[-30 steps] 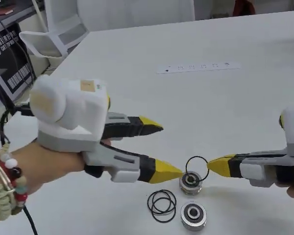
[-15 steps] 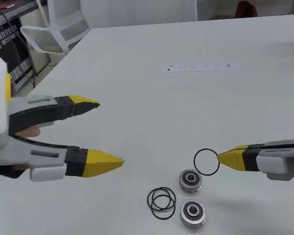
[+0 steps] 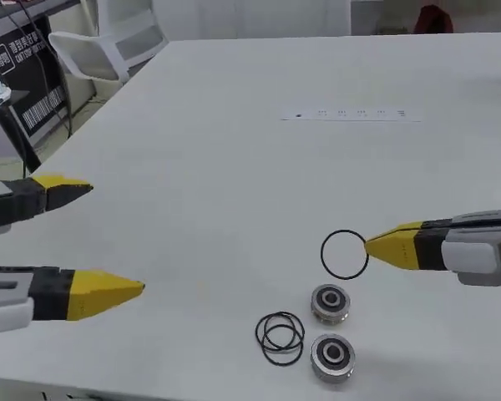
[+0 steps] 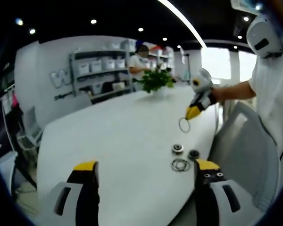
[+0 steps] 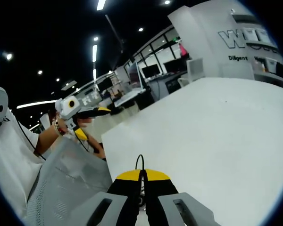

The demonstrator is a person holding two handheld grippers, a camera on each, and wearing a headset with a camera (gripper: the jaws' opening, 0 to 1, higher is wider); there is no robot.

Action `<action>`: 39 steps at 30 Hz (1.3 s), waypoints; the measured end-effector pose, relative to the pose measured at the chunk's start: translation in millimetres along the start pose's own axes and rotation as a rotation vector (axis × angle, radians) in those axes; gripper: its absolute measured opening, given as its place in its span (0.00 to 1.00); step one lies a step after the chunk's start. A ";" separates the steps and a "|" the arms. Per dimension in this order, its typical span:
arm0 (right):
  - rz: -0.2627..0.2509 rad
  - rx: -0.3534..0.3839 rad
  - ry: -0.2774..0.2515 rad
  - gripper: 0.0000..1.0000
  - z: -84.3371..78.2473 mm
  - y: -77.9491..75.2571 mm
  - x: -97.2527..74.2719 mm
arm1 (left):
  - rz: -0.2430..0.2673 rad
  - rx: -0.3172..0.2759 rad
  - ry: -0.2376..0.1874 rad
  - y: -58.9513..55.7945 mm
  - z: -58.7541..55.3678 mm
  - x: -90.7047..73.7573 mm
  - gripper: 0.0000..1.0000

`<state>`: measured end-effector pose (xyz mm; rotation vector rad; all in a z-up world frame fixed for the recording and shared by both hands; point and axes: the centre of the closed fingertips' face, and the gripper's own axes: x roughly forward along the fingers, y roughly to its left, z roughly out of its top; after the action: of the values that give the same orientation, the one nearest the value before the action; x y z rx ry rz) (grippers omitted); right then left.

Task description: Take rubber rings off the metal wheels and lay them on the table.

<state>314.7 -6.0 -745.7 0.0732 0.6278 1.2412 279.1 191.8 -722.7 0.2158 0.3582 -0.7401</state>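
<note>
My right gripper (image 3: 376, 248) comes in from the right, shut on a black rubber ring (image 3: 344, 254) that hangs in the air above the table. The same ring (image 5: 139, 163) pokes up between the closed yellow tips in the right gripper view. Below it two metal wheels (image 3: 329, 302) (image 3: 331, 356) lie flat on the white table, with a small pile of loose rubber rings (image 3: 280, 336) to their left. My left gripper (image 3: 113, 238) is far to the left, open and holding nothing, its yellow-tipped fingers (image 4: 86, 167) spread wide in the left gripper view.
The white table (image 3: 234, 150) stretches far back, with a flush socket strip (image 3: 351, 114) near its middle. A white chair (image 3: 108, 50) stands at the far left corner. The table's front edge runs just below the wheels.
My left gripper has pulled away to the left from the wheel. My right gripper has lifted the ring off the upper wheel and carried it slightly up.
</note>
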 end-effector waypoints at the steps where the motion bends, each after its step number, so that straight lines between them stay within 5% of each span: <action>1: 0.003 -0.004 -0.001 0.00 1.6 1.4 1.4 | 0.005 -0.005 0.008 0.8 -3.6 -2.0 0.85; 14: 0.125 -0.058 0.024 0.00 11.6 34.4 40.0 | 0.022 -0.056 0.028 -0.5 -19.5 -11.4 0.91; 21: 0.161 -0.092 0.092 0.00 -3.5 42.8 59.1 | 0.010 -0.077 0.008 -3.3 -15.2 -12.2 0.97; 39: 0.174 -0.114 0.267 0.00 -53.9 37.7 86.7 | -0.082 -0.030 0.087 -18.9 -25.5 -8.1 0.98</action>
<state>271.9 69.6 -811.2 -0.1382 0.7920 1.4663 254.4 191.2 -744.2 0.2064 0.4628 -0.8072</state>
